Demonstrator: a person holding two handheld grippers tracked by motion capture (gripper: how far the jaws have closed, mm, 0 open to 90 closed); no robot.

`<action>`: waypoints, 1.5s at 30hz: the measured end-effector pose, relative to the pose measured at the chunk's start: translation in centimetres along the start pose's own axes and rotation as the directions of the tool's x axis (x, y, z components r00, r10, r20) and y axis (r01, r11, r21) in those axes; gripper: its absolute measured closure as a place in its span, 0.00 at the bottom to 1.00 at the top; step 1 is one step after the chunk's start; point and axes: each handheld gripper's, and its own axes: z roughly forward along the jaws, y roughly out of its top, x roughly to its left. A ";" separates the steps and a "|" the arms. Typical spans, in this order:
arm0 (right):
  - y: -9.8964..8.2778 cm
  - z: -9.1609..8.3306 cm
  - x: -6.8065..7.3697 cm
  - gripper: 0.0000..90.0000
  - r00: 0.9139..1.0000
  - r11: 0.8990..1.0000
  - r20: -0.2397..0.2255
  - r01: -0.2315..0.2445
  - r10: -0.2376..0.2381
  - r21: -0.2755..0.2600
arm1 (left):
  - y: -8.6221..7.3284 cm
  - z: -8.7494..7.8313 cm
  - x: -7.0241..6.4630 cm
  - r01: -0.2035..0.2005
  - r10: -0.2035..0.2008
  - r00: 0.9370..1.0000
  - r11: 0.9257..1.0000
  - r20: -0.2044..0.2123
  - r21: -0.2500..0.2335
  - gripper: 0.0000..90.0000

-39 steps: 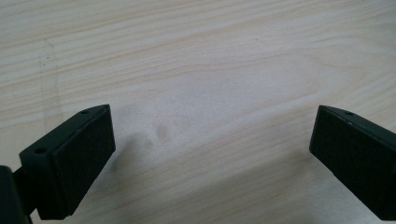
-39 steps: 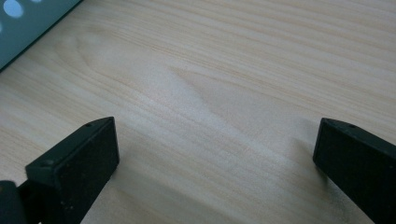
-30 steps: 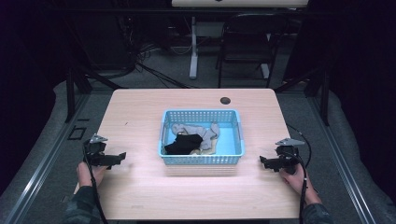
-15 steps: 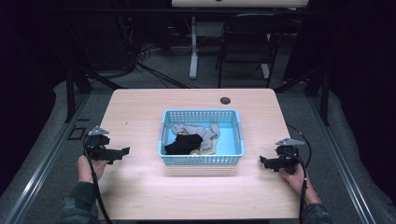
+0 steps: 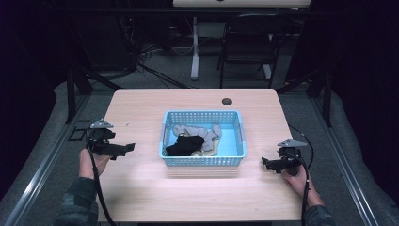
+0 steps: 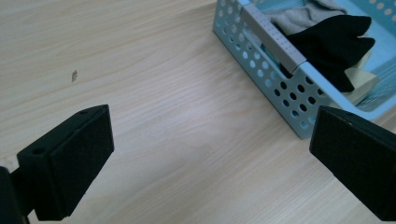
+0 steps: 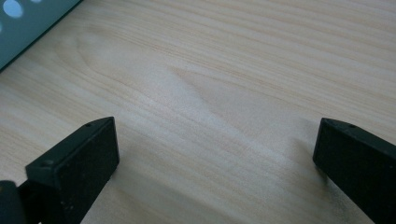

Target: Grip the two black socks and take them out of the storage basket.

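Note:
A light-blue perforated basket sits mid-table and holds a black garment, grey socks and a beige piece. In the left gripper view the basket lies up and to the right, with the black garment inside it. My left gripper hovers left of the basket, open and holding nothing; its jaws point toward the basket. My right gripper rests low over the table to the right of the basket, open and holding nothing. A corner of the basket shows in the right gripper view.
A small black round disc lies near the table's far edge. Bare wooden tabletop stretches in front of the basket. A chair and desk legs stand on the floor beyond the table. Cables trail from both grippers.
My left gripper has lifted and moved forward and right toward the basket. The right gripper has stayed in place.

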 end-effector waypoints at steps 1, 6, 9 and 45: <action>0.0 0.0 0.0 0.00 1.000 1.000 0.003 0.001 -0.001 0.001 | 0.0 0.0 0.0 0.000 0.000 1.000 1.000 0.000 0.000 0.00; 0.0 0.0 0.0 0.00 1.000 1.000 -0.001 0.000 0.000 -0.001 | 1.5 0.0 -1.1 -0.038 0.038 0.999 0.999 0.019 -0.007 0.00; 0.0 0.0 0.0 0.00 1.000 1.000 0.000 0.000 0.000 0.000 | 1.9 0.1 -1.4 -0.047 0.047 0.999 0.999 0.020 -0.008 0.00; 0.0 0.0 0.0 0.00 1.000 1.000 0.003 -0.002 0.002 -0.002 | 9.2 6.7 -8.0 -0.234 0.212 0.957 0.968 0.197 0.095 0.00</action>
